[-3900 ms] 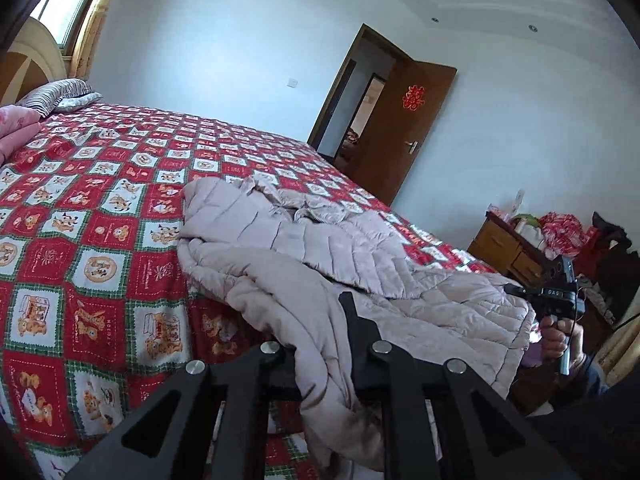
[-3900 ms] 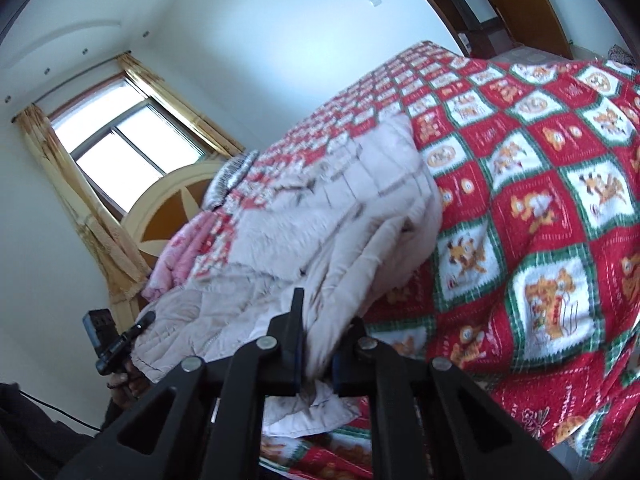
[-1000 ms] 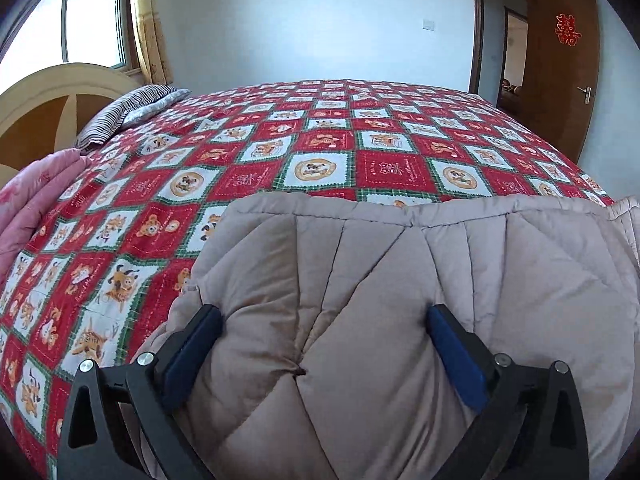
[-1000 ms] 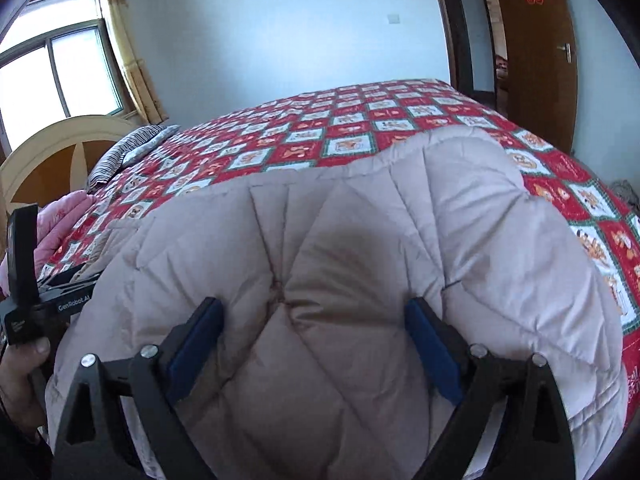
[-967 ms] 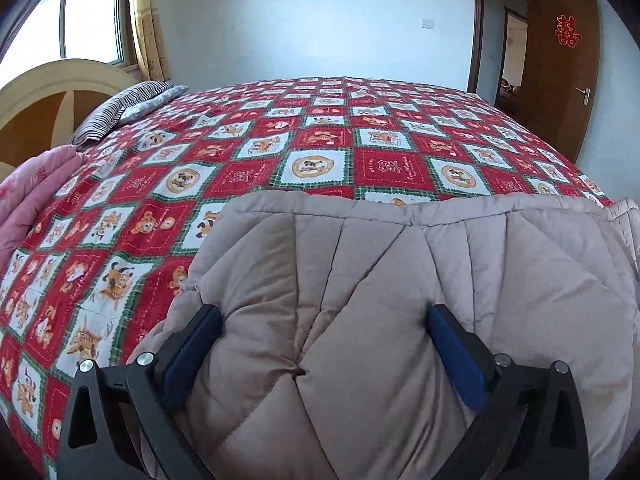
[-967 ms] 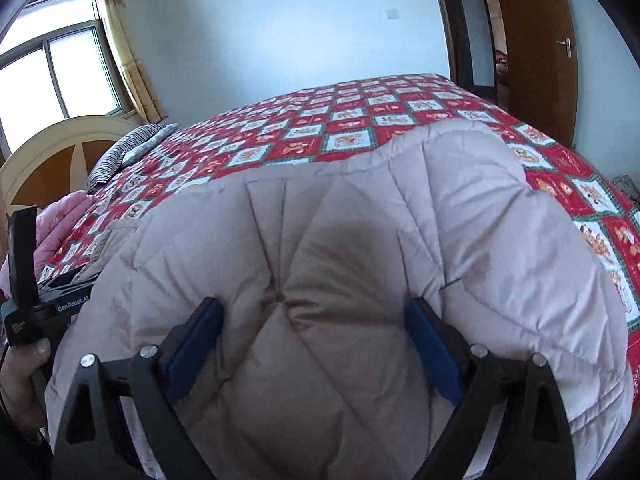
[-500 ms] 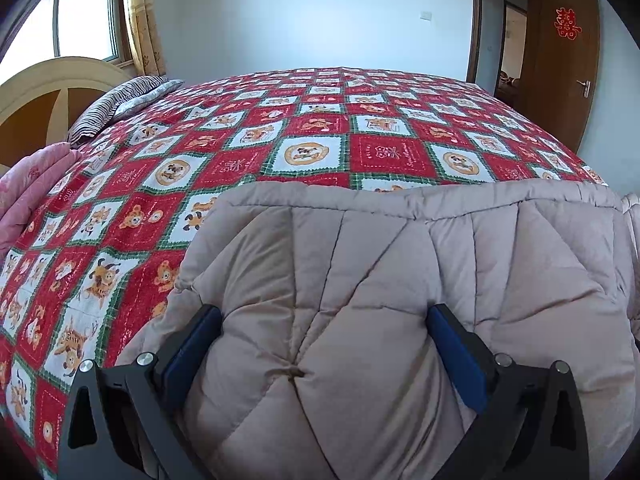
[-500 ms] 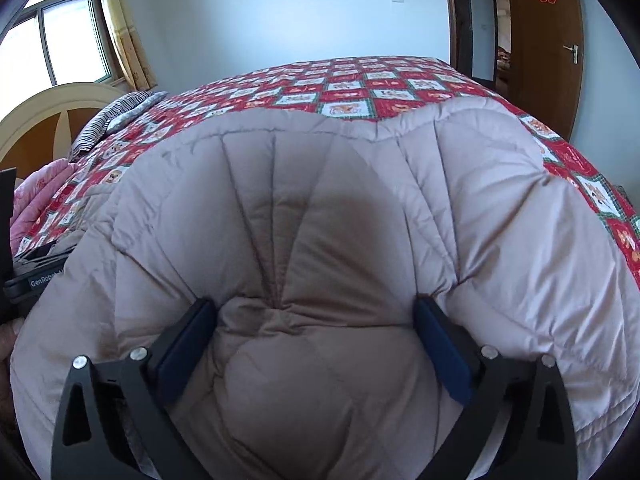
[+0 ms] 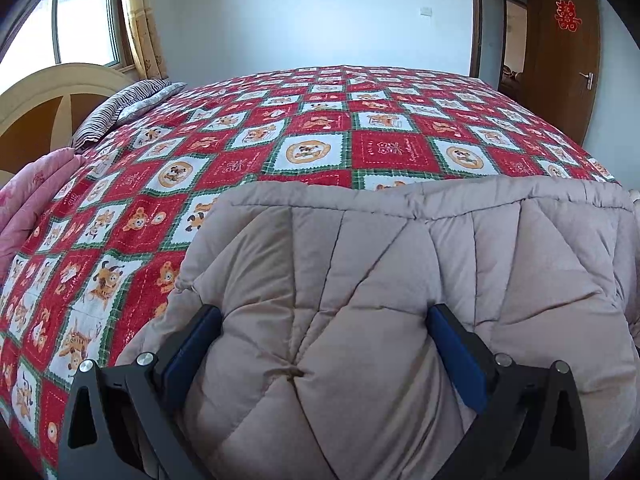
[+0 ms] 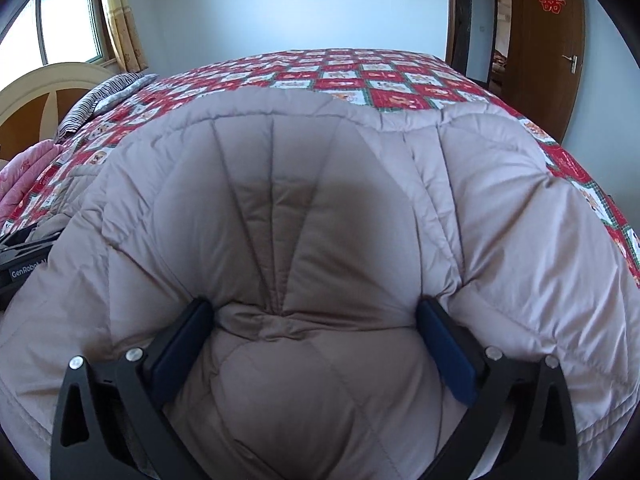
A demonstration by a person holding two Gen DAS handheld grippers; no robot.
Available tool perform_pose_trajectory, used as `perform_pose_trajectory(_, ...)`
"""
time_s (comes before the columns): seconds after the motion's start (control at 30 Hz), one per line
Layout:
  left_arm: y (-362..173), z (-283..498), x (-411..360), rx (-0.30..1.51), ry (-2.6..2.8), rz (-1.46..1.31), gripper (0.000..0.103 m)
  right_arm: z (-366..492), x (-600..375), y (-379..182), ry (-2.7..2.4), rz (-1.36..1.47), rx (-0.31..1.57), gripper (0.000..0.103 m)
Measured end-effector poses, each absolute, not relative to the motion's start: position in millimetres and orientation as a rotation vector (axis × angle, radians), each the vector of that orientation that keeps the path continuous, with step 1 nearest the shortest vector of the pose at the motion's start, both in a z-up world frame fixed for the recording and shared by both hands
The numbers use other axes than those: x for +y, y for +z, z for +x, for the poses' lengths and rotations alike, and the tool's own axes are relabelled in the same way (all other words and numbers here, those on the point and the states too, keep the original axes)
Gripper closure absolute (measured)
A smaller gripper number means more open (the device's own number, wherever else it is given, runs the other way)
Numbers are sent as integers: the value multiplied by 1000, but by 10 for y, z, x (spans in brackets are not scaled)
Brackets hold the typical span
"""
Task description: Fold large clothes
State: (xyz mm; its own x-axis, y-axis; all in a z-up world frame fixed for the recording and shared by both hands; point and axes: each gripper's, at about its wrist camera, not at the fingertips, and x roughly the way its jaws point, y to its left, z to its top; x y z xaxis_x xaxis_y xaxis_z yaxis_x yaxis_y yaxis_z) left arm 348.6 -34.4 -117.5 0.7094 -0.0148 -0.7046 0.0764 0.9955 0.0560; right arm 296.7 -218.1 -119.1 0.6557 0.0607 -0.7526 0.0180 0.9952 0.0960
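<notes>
The padded beige quilted jacket (image 9: 400,280) lies folded on the near part of the bed's red, white and green patchwork bedspread printed with cartoon animals (image 9: 312,120); its folded far edge runs across the bed, parallel to the near side.

Left gripper (image 9: 320,340) — black frame, blue pads — points down at the jacket's left portion. Its fingers (image 9: 192,344) are spread wide. A bulge of quilted fabric fills the gap and touches both pads, but the pads do not visibly squeeze it.

Right gripper (image 10: 316,332) points down at the jacket's right portion. Its fingers (image 10: 180,340) stand at their widest spread, pinching nothing. A puffed mound of fabric rises between the pads and bears against them on both sides; creases fan out from a point in the fabric between the pads.

In the right wrist view, part of the left gripper's black body shows at the left edge, just beside the jacket's left end.

Surroundings:
- A striped grey pillow (image 9: 120,112) lies at the bed's far left corner, near the cream and brown curved headboard (image 9: 44,104).
- A folded pink blanket (image 9: 28,200) rests on the left edge of the bed.
- A brown wooden door (image 9: 568,52) bearing a red paper ornament stands open at the right — well apart from the jacket.
</notes>
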Motion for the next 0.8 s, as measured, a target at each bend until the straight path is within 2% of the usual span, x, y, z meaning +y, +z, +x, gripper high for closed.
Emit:
perform_pose_trajectory(0.63, -1156, 3479, -393, 793, -23, 131, 1, 3014, -2079, -1214, -1, 64, 880, 0)
perform_pose_trajectory(0.8, -955, 3365, -442, 803, 30, 172, 1, 3015, -2065, -1219, -4, 61, 881, 0)
